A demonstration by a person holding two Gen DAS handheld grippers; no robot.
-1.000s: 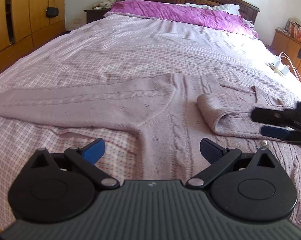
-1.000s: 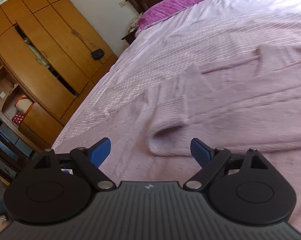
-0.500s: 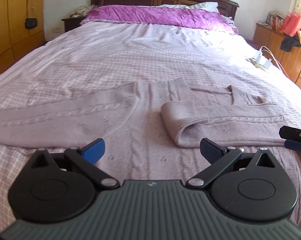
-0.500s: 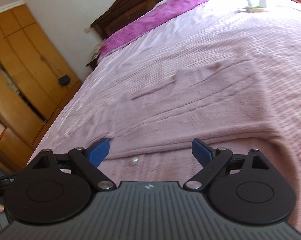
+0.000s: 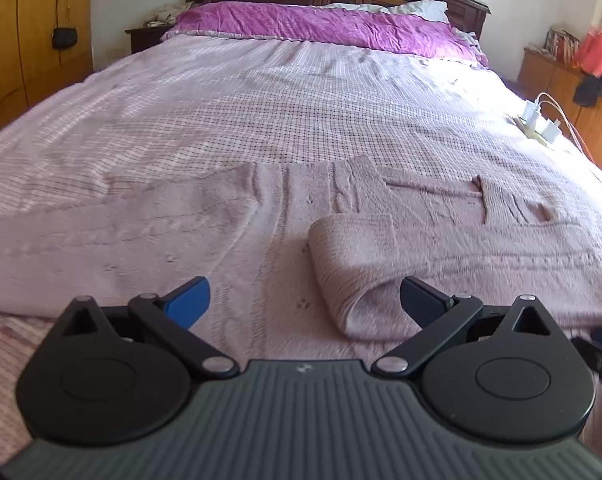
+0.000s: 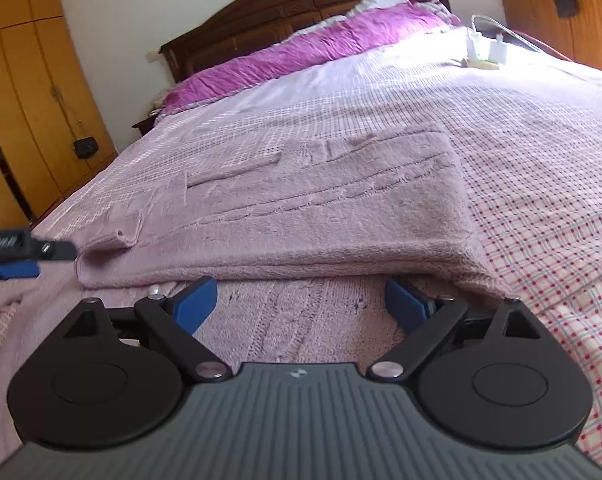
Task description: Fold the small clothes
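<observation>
A pale pink cable-knit sweater point(image 5: 285, 216) lies flat on the bed. One sleeve point(image 5: 81, 236) stretches out to the left. The other sleeve point(image 5: 381, 264) is folded across the body, its cuff end near my left gripper point(image 5: 305, 300), which is open and empty just above the knit. In the right wrist view the folded sleeve point(image 6: 321, 216) lies ahead of my right gripper point(image 6: 301, 300), open and low over the sweater's hem. The left gripper's fingertips point(image 6: 21, 256) show at that view's left edge.
The bed carries a pink checked cover point(image 5: 281, 112) and a purple pillow point(image 5: 321, 24) by the dark wooden headboard. White chargers with cables point(image 5: 539, 124) lie at the bed's right edge. Wooden wardrobes point(image 6: 33, 92) stand at the left, a cabinet point(image 5: 573, 92) at the right.
Both grippers swung right and drew back toward the sweater's near edge. The right gripper now faces the folded sleeve square on. Both stayed open and the sweater has not moved.
</observation>
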